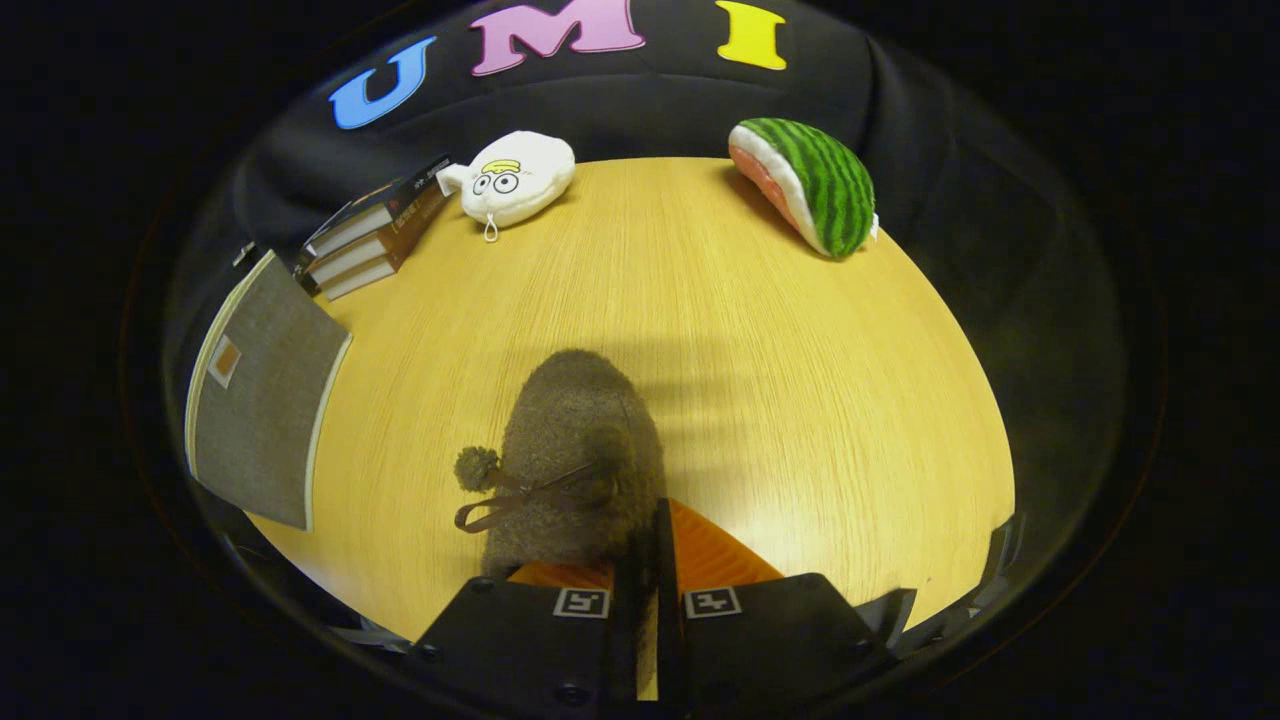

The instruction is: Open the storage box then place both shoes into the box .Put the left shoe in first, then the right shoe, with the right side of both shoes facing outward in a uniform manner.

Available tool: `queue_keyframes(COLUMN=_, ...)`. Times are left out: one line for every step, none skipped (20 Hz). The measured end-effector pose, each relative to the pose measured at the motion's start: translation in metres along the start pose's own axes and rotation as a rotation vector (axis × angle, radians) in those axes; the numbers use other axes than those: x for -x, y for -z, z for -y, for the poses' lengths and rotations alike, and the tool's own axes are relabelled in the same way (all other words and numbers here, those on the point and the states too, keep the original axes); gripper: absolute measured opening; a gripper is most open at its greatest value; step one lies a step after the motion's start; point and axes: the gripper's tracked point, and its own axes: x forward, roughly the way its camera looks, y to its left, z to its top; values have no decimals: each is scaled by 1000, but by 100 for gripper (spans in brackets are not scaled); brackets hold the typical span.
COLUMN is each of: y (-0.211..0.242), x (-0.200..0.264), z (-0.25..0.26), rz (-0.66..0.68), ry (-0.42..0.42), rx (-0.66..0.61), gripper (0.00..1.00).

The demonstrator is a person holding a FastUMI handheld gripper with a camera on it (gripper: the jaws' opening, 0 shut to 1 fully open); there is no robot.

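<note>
Between the fingers (645, 560), pressed together, hangs a fuzzy shoe (580, 450).

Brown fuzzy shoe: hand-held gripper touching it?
Touching. The gripper view shows the hand-held gripper closed on the brown fuzzy shoe's rear edge, with both fingers pressing it.

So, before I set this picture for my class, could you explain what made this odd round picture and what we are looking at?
A person holds hand-held tongs, and a fisheye camera riding on them looks forward along the two fingers. The fingers are closed on the rim of a fuzzy brown slipper-like shoe with a bow and pompom, which extends ahead of them over a round pale wooden table. Beyond it lie a grey fabric storage box, a stack of books, a white plush toy with eyes and a plush watermelon slice.
</note>
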Motion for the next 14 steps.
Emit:
queue_keyframes(y=-3, x=5, z=-2, rz=7, ry=-7, rx=-20, gripper=12)
queue_keyframes(y=-5, x=14, z=-4, rz=20, ry=-6, rx=-28, gripper=8)
queue_keyframes(y=-10, x=22, z=-7, rz=33, ry=-2, rx=-32, gripper=8)
queue_keyframes(y=-16, x=30, z=-11, rz=47, ry=0, rx=-32, gripper=8)
queue_keyframes(y=-23, x=38, z=-19, rz=61, ry=-1, rx=-34, gripper=8)
queue_keyframes(y=-31, x=47, z=-28, rz=75, ry=-5, rx=-39, gripper=8)
queue_keyframes(y=-40, x=55, z=-41, rz=91, ry=-17, rx=-51, gripper=8)
queue_keyframes(y=-49, x=62, z=-56, rz=103, ry=-34, rx=-65, gripper=8)
queue_keyframes(y=-57, x=70, z=-72, rz=110, ry=-49, rx=-77, gripper=8)
queue_keyframes(y=-65, x=77, z=-88, rz=121, ry=-61, rx=-78, gripper=7)
queue_keyframes(y=-73, x=83, z=-104, rz=131, ry=-70, rx=-73, gripper=8)
queue_keyframes(y=-81, x=89, z=-122, rz=139, ry=-81, rx=-70, gripper=8)
queue_keyframes(y=-88, x=94, z=-142, rz=144, ry=-101, rx=-71, gripper=8)
queue_keyframes(y=-94, x=98, z=-163, rz=147, ry=-129, rx=-79, gripper=8)
